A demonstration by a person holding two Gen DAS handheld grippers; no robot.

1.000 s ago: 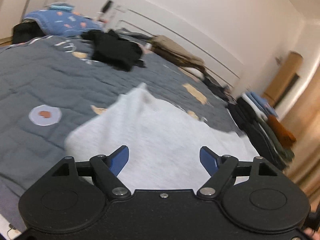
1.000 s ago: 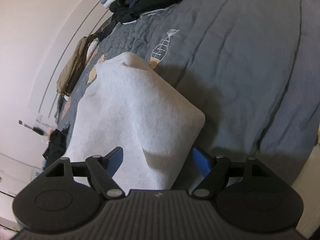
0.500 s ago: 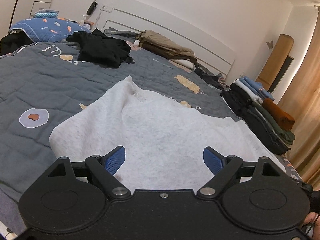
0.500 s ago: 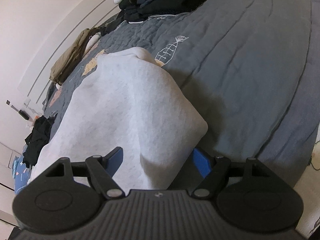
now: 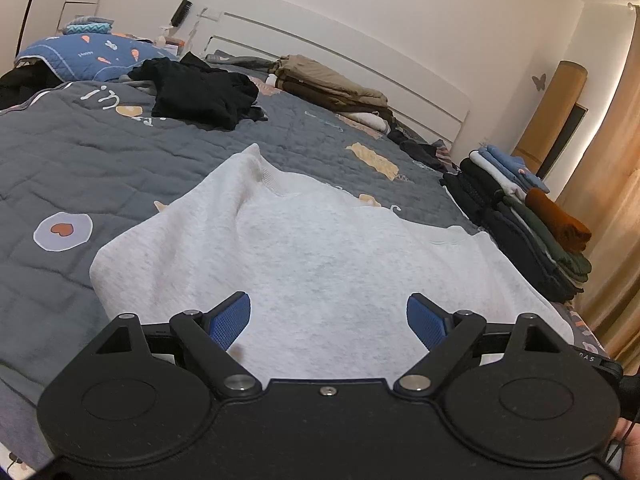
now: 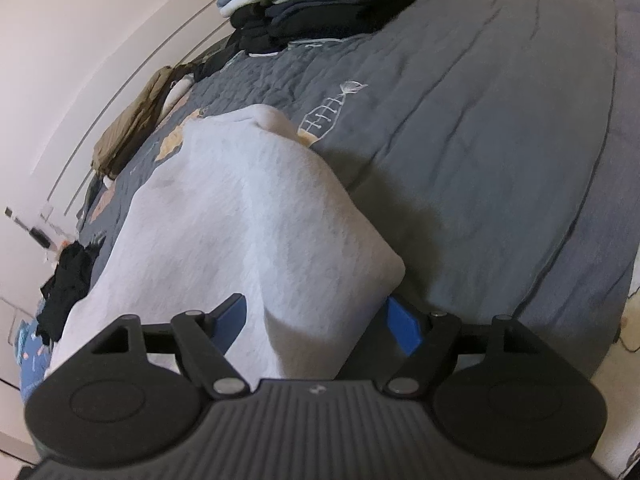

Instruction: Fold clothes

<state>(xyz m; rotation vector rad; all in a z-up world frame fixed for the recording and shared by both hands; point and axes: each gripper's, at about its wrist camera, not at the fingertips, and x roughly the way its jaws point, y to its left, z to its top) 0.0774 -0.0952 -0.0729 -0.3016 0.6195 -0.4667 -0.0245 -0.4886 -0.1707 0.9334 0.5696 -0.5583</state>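
1. Left wrist view: the left hand-held gripper (image 5: 328, 320) fills the bottom of the frame, its blue pads spread wide with nothing between them, hovering over the near part of a light grey sweatshirt (image 5: 312, 256). The sweatshirt lies across the centre of the frame on a dark grey quilted bedspread (image 5: 80, 168), with its ribbed neckline rucked up toward the upper middle.
2. In the upper left, a crumpled black garment (image 5: 200, 92) lies on the bedspread, with a blue patterned pillow (image 5: 92, 54) behind it. A khaki folded pile (image 5: 332, 84) sits against the white headboard (image 5: 360, 60) at upper centre. At the right edge a stack of folded clothes (image 5: 524, 220), dark below with blue and rust pieces on top, rests just beside the sweatshirt's far corner.
3. Right wrist view: the right hand-held gripper (image 6: 316, 320) sits at the bottom, jaws wide apart. A fold of the sweatshirt (image 6: 248, 224) drapes down between the fingers, covering part of the right one; I cannot tell whether either pad touches the cloth. The sweatshirt runs from bottom centre toward the upper left, and bare bedspread (image 6: 500, 140) fills the right half.
4. The stack of folded clothes (image 6: 320, 4) appears at top centre and the black garment (image 6: 68, 280) at the left edge.
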